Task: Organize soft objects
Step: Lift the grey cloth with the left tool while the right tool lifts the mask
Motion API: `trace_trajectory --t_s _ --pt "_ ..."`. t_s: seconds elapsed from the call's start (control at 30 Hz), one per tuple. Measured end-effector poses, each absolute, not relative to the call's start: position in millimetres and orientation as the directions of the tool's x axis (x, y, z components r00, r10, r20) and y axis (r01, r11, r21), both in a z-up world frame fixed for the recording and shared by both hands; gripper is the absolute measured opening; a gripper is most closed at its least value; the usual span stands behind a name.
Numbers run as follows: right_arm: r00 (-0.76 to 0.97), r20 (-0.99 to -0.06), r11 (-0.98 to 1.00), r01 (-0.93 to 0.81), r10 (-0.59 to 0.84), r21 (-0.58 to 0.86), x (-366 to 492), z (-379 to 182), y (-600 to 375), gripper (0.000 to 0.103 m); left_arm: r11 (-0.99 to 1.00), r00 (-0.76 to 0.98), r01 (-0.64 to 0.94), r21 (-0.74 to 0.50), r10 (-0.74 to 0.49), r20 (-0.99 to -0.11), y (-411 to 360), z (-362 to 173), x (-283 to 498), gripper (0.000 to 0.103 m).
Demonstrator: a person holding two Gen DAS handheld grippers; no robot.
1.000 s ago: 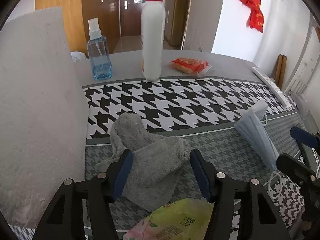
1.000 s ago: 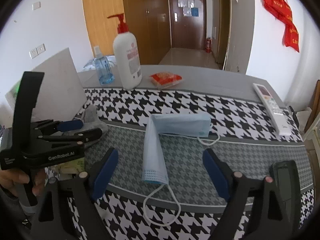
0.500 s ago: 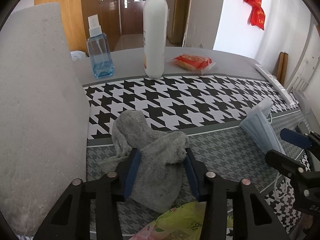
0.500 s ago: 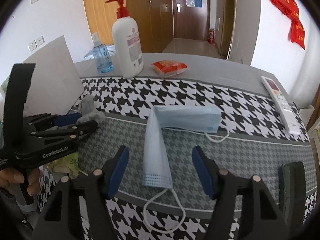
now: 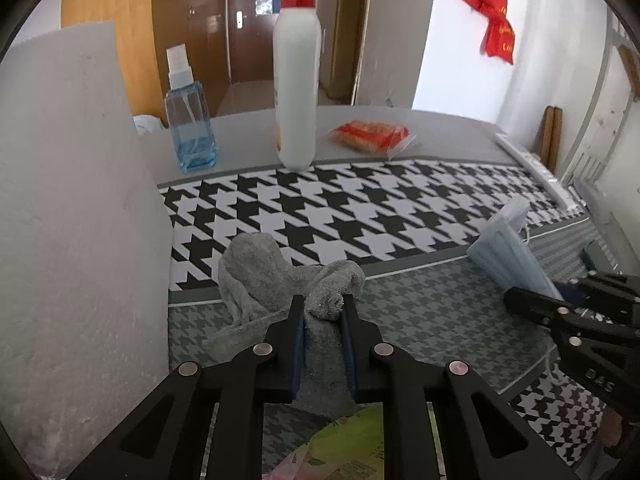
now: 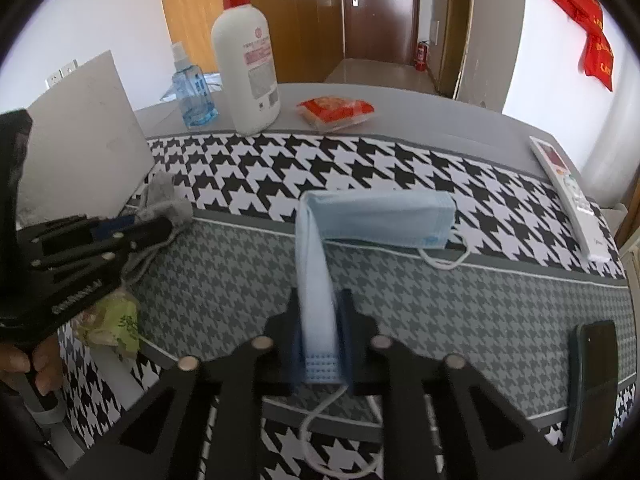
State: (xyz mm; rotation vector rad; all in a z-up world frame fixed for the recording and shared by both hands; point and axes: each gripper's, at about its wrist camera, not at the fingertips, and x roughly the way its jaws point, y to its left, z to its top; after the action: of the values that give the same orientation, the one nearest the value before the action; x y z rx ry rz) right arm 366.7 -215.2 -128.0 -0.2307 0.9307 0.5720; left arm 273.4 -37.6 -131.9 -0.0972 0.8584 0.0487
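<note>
Jaws of the left gripper [image 5: 322, 312] are closing on the grey cloth [image 5: 276, 280], pinching its bunched fold. The right gripper [image 6: 319, 312] clamps the blue face mask [image 6: 372, 216], which stretches ahead of it.

Left tongs [image 5: 322, 312]: matte black plastic, two angular arms with triangular cut-outs, and blue pads [image 5: 298, 344] lining the inner faces of the fingers. Round silver rivets dot each arm in a row. Right tongs [image 6: 319, 312]: same black build, same silver rivets, same dark blue pads [image 6: 346, 344]. Seen side-on from the right wrist, the left tongs carry white lettering along the body, too blurred to read. A bare hand [image 6: 30, 364] wraps the grey handle below.
</note>
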Motion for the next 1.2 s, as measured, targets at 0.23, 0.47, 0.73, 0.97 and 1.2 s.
trace_trajectory --t_s 0.23,0.47,0.73,0.97,1.2 --pt "0.503 -0.776 0.840 -0.540 0.380 0.062 358 -115 -226 0.014 0.995 0.679 -0.060 -0.079 -0.017 -0.734 -38 -125 267 0.017" --pt "0.539 -0.743 0.842 -0.536 0.397 0.060 341 -98 -233 0.014 0.996 0.721 -0.017 -0.090 -0.050 -0.691 -48 -104 254 0.017" --pt "0.585 -0.692 0.844 -0.531 0.423 0.067 323 -77 -239 0.014 0.998 0.757 0.019 -0.067 -0.058 -0.651 -57 -82 236 0.017" --pt "0.611 -0.663 0.851 -0.519 0.432 0.077 309 -65 -246 0.014 0.997 0.786 0.051 -0.058 -0.076 -0.613 -63 -62 219 0.017" --pt "0.648 -0.621 0.860 -0.504 0.441 0.084 292 -48 -252 0.014 0.996 0.814 0.079 -0.047 -0.092 -0.573 -69 -42 201 0.017"
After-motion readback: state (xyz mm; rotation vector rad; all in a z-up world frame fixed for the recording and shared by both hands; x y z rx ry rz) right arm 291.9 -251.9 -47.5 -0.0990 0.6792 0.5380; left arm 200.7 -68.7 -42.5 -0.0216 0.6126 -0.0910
